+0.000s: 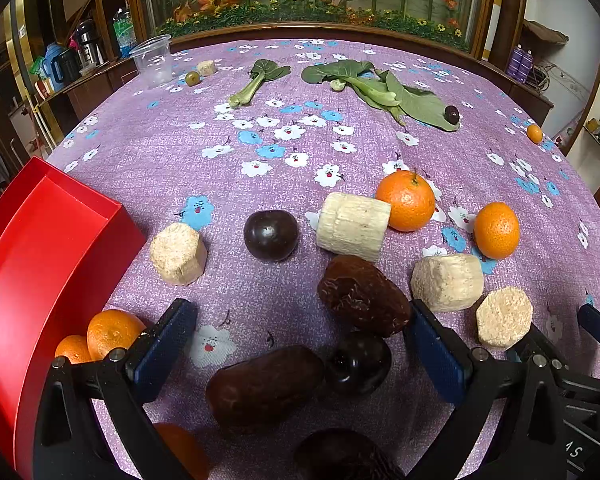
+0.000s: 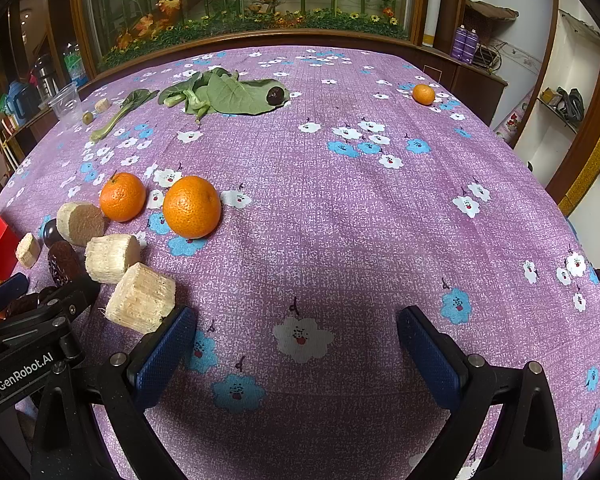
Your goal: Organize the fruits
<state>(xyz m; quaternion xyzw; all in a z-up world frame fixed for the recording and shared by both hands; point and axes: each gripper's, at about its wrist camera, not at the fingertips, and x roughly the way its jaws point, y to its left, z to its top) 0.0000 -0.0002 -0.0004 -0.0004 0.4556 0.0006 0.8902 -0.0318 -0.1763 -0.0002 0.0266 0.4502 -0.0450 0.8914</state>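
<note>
the left gripper is seen at the bottom of the left wrist view with its blue-padded jaws spread wide, nothing pinched. between the jaws, on the purple floral tablecloth, a brown date and a dark plum are found touching each other, and a second wrinkled date lies just above them against the right pad. a third date is cut off by the bottom edge.

a red tray is placed at the left of the frame; two mandarins are seen beside its wall at the lower left. in the middle of the frame another dark plum is set between two pale sugarcane chunks, and two more mandarins lie to the right of them. further cane chunks are grouped at the lower right.

near the top, leafy greens and a clear plastic cup are laid out, well apart from the fruit.

in the right wrist view the right gripper is held with its jaws spread over bare cloth, nothing between them. a cane chunk is seen just beside its left pad, and a lone small mandarin sits far off at the upper right.
</note>
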